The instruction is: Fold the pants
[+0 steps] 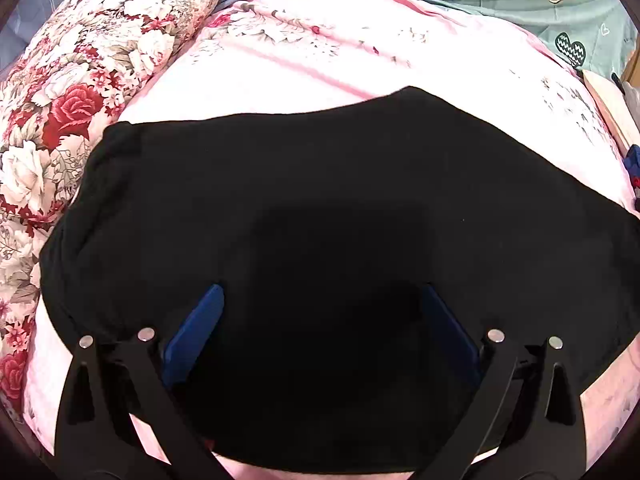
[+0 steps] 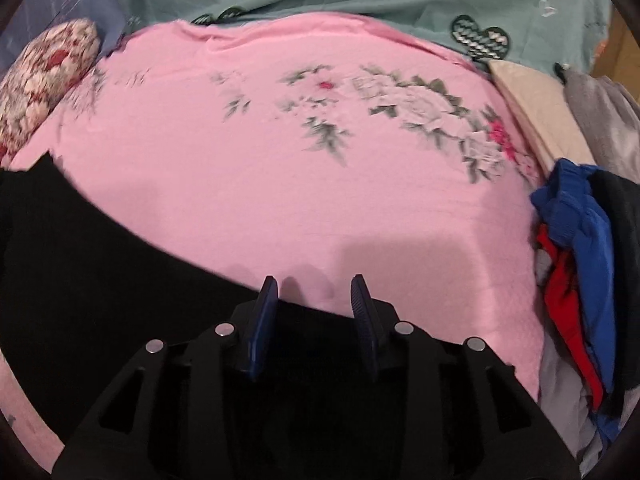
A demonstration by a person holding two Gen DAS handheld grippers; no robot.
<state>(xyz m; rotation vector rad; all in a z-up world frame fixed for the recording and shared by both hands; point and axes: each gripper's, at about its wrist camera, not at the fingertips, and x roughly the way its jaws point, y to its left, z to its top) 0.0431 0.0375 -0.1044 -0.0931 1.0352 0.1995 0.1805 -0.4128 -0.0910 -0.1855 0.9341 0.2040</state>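
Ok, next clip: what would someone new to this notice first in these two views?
The black pants dominate, lying flat on the pink floral sheet and filling the middle of the left wrist view. The left gripper stands wide open over them; the right gripper is open at their edge. A red-rose quilt bulges at far left, and a heap of blue and red clothes sits at the right.

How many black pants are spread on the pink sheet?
1. The black pants lie flat on the pink sheet, beside the floral quilt. The clothes pile at the sheet's right edge has a dark item that may hide more.
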